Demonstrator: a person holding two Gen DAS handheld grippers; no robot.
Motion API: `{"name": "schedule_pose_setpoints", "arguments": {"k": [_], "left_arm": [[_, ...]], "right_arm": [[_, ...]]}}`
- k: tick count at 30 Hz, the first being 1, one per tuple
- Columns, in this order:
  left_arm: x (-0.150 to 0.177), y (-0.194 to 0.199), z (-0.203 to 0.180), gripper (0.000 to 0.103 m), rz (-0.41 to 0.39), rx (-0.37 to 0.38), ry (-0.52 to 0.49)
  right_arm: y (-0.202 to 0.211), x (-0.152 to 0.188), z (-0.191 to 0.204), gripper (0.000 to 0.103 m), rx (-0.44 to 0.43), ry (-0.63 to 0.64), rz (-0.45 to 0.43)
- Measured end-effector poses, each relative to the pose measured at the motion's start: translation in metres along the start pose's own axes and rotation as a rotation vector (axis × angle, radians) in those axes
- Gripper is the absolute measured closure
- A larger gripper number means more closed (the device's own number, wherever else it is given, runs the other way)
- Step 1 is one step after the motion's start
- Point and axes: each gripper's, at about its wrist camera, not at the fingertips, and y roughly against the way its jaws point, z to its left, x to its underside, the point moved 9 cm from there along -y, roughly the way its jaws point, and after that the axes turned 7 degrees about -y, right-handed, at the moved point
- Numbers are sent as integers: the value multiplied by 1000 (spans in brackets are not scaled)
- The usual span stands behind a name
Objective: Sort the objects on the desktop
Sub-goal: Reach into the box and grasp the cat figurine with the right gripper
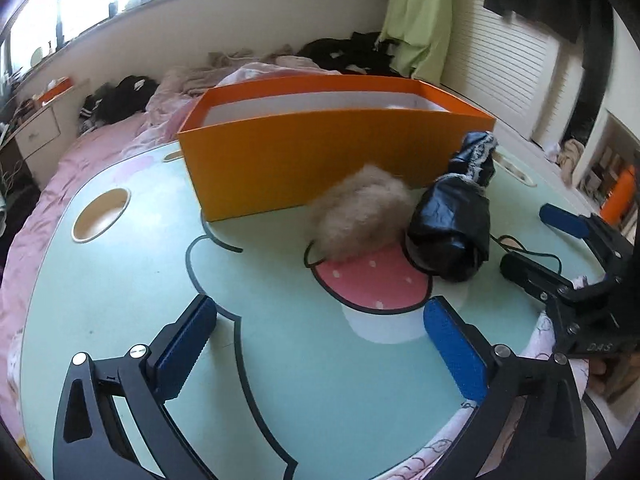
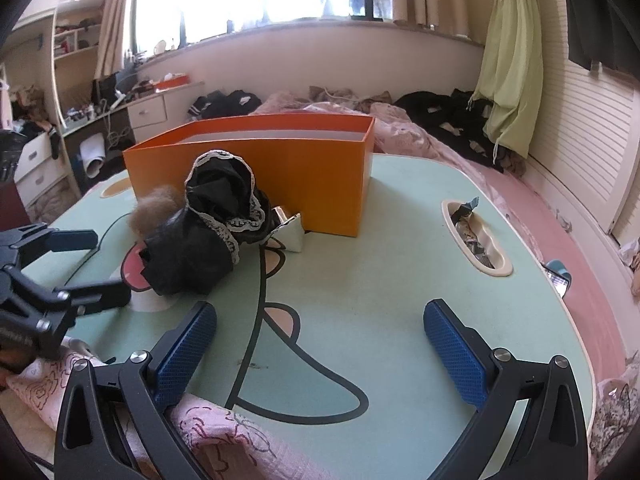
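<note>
A bedroom, daylight at the window: I held both claws low over the near edge of a mint-green lap table (image 1: 280, 380) printed with a cartoon figure, and neither gripped anything. My left gripper (image 1: 320, 326) stood with its blue pads (image 1: 182, 354) spread wide over bare tabletop. My right gripper (image 2: 320, 326) was spread just as wide, its own blue-padded fingers (image 2: 456, 350) apart above the printed outline; from the left wrist view it showed at the right edge (image 1: 536, 240), fingers parted.

The things awaiting sorting lay bunched at the table's middle, in front of an open orange box (image 1: 304, 160) with a white interior. A tan fluffy ball (image 1: 360, 210) sat just before the box's front wall, over the red spotted patch of the print. Touching it on its right was a crumpled black garment (image 1: 452, 226), which the right wrist view showed trimmed with white lace (image 2: 208, 236). A small shiny silver packet (image 2: 290, 230) leaned between that garment and the box's near corner.

Farther right, an oval slot (image 2: 476, 236) sunk into the table held a few wrapped bits, too small to make out. A round cup hole (image 1: 100, 216) opened at the table's left side. The table rested on a bed with pink bedding (image 1: 116, 136), dark clothes strewn behind, and a pale green cloth (image 2: 512, 68) hanging by the slatted wall.
</note>
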Motion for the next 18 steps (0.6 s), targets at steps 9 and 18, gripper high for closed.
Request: {"name": "schedule_pose_setpoints", "arguments": {"k": [9, 18], "left_arm": [[0, 1, 0, 0, -1, -1, -1], [1, 1, 1, 0, -1, 0, -1]], "right_arm": [[0, 2, 1, 0, -9, 8, 5], [1, 2, 1, 0, 25, 0, 13]]}}
